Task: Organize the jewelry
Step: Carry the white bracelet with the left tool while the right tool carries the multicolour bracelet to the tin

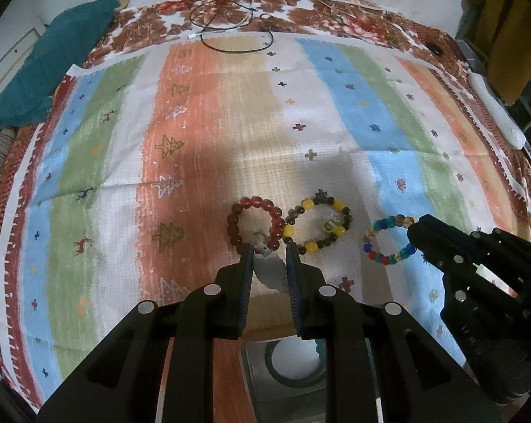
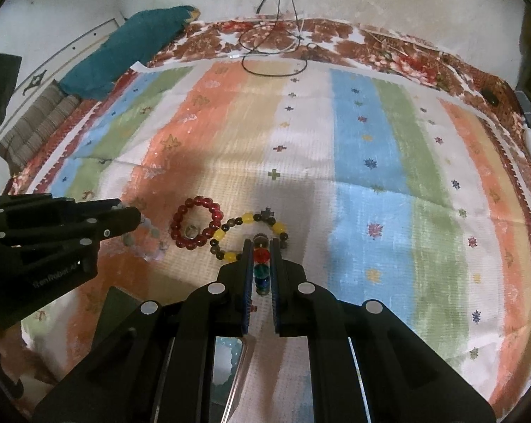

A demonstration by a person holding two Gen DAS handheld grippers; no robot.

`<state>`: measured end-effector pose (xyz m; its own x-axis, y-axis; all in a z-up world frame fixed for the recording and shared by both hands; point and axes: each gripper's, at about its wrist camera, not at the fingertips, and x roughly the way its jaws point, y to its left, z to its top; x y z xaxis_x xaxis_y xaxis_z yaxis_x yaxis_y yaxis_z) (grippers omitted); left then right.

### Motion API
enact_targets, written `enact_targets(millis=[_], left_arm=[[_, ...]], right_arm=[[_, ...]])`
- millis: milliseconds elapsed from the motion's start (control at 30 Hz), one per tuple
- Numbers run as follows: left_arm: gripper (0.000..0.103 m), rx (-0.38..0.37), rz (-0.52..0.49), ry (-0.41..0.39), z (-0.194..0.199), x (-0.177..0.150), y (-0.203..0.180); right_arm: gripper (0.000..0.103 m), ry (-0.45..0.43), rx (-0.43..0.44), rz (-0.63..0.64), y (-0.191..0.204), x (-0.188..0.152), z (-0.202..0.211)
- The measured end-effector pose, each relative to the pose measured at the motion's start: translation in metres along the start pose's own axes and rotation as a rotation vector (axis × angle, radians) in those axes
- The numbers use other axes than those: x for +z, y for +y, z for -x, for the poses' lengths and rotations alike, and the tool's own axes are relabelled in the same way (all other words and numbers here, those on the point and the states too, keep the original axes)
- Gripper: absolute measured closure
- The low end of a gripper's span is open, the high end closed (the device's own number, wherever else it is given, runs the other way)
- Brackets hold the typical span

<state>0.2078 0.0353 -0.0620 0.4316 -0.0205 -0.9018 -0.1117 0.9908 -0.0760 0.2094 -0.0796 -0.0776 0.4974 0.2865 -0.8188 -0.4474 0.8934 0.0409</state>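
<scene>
My left gripper (image 1: 269,250) is shut on a pale grey-white bead bracelet (image 1: 269,271), which hangs between its pads just above the striped cloth (image 1: 201,141). In the right wrist view the same pale bracelet (image 2: 149,243) droops under the left gripper (image 2: 136,216). My right gripper (image 2: 261,243) is shut on a multicoloured bead bracelet (image 2: 261,262). In the left wrist view that bracelet (image 1: 388,243) dangles from the right gripper (image 1: 415,227). A red bead bracelet (image 1: 254,222) and a yellow-and-dark bead bracelet (image 1: 318,225) lie flat side by side on the cloth, between the two grippers.
A clear box (image 1: 251,370) holding a green ring sits under the left gripper at the near edge. A teal cloth (image 1: 46,67) lies at the far left. Dark cables (image 1: 230,24) loop at the back. A white object (image 1: 494,109) rests along the right edge.
</scene>
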Motion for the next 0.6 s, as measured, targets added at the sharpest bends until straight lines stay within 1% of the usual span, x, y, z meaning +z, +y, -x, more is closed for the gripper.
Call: enact_targets(millis=[233,600], left_arm=[[0.085,0.015,-0.008,-0.021,0.011,-0.007,-0.001],[0.085,-0.001,-0.001,-0.05,0.028,-0.017,0.0]], right_arm=[[0.093,-0.037,0.007,0.005,0.003,-0.005,0.016],[0.093,-0.076,0.03,0.016,0.01,-0.011,0.037]])
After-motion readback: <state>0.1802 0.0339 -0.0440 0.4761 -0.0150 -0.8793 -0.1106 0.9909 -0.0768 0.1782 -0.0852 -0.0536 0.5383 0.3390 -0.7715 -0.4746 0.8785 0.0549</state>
